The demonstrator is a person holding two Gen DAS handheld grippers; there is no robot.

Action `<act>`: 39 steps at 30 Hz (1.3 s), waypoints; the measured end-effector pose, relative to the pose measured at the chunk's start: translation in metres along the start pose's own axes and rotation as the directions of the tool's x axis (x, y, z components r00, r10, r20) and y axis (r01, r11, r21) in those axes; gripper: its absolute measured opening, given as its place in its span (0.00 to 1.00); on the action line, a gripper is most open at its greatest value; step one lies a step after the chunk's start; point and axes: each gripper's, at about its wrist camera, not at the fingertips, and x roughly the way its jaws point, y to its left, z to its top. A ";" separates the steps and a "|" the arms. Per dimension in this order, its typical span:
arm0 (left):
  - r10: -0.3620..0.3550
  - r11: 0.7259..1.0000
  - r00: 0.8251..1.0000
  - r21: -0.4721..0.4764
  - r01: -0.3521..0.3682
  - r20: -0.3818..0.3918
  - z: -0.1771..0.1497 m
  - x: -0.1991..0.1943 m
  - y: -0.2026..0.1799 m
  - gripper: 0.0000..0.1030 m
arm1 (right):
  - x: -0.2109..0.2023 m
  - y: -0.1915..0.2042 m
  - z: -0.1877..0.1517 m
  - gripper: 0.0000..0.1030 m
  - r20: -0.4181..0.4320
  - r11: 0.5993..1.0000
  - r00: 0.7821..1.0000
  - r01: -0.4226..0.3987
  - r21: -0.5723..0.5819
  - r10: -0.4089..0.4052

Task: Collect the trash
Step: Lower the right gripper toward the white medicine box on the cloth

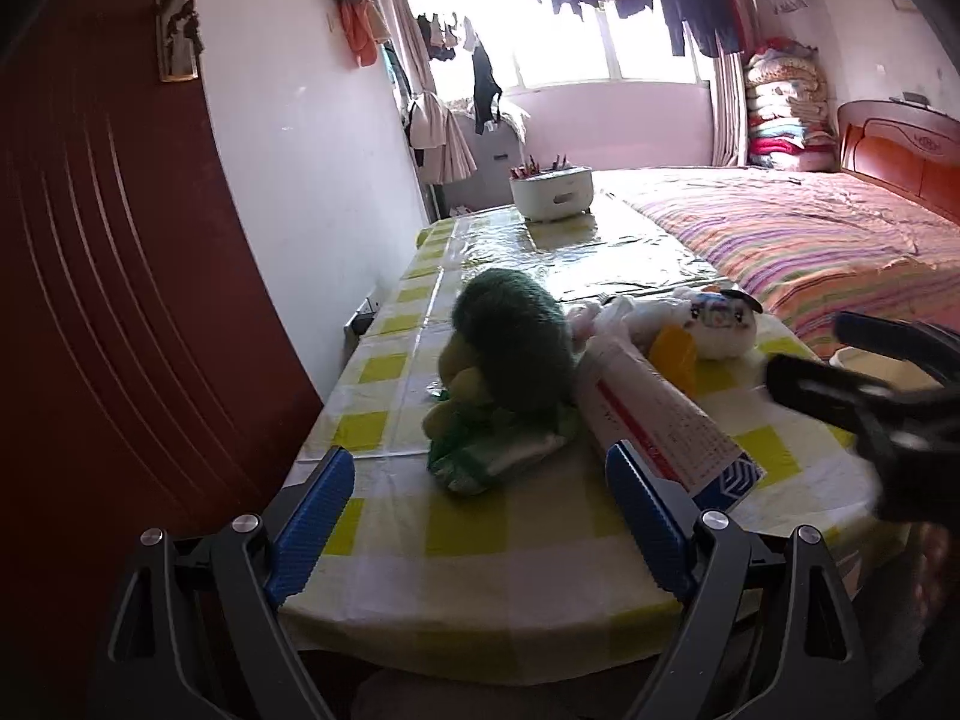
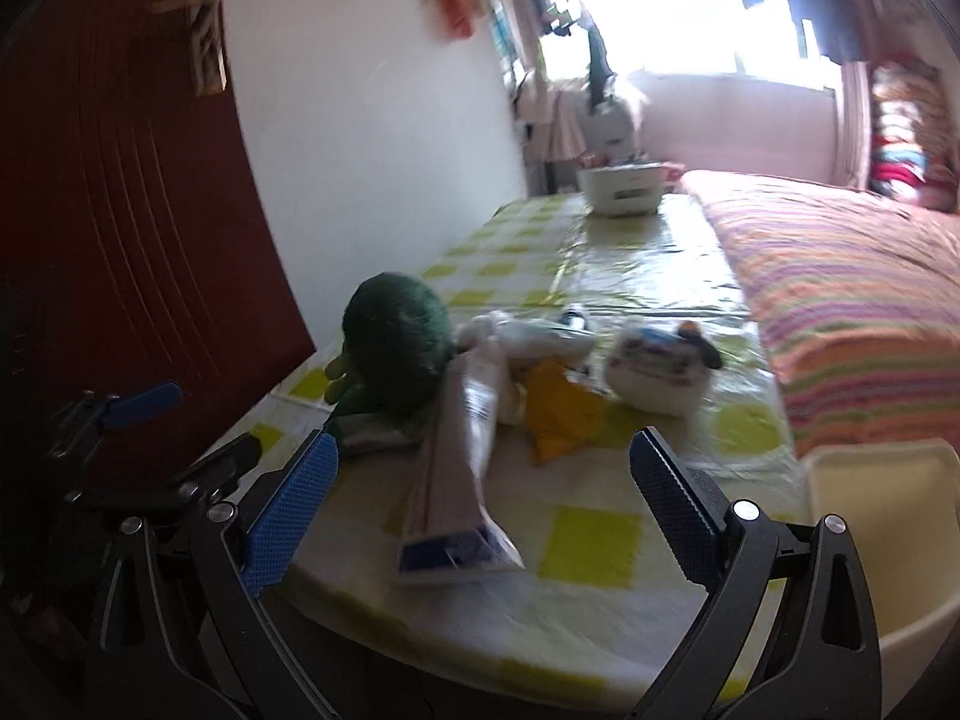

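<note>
Both claws hang spread and empty at the near edge of the worktop, which has a yellow-checked cover. In the left view the left claw fills the bottom of the frame, and the right claw shows blurred at the right edge. At mid-frame lies the trash: a long white tube angled toward the lower right, a crumpled green wrapper under a green plush, and an orange scrap beside a white plush. In the right view the right claw frames the tube; a cream bin sits at lower right.
</note>
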 end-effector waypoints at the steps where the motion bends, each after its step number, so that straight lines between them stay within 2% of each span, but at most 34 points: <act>1: -0.008 1.000 1.000 -0.003 0.008 -0.002 -0.001 0.000 0.002 0.81 | 0.006 0.001 0.001 0.94 -0.017 1.000 1.000 -0.006 -0.005 0.006; 6: -0.031 0.998 0.999 -0.057 0.029 -0.029 -0.004 0.004 0.019 0.81 | 0.042 0.023 0.011 0.94 -0.102 0.995 0.994 0.016 -0.096 -0.026; 10: -0.052 0.993 0.997 -0.110 0.047 -0.052 -0.007 0.010 0.031 0.81 | 0.061 0.022 0.014 0.94 -0.154 0.996 0.988 0.021 -0.090 -0.035; 15: -0.061 0.989 0.995 -0.137 0.050 -0.075 -0.009 0.013 0.037 0.81 | 0.065 0.022 0.014 0.94 -0.156 0.995 0.986 0.048 -0.090 -0.061; 23: -0.094 0.987 0.992 -0.141 0.082 -0.085 -0.001 0.017 0.026 0.81 | 0.037 0.005 0.007 0.94 -0.107 0.990 0.985 0.126 -0.064 -0.133; 33: -0.159 0.987 0.985 -0.045 0.157 -0.065 0.016 0.013 -0.023 0.81 | -0.024 -0.045 -0.006 0.94 -0.062 0.971 0.972 0.231 0.067 -0.227; 39: -0.190 0.982 0.980 0.005 0.190 -0.052 0.022 0.007 -0.046 0.81 | -0.054 -0.061 -0.014 0.94 -0.029 0.953 0.961 0.278 0.121 -0.277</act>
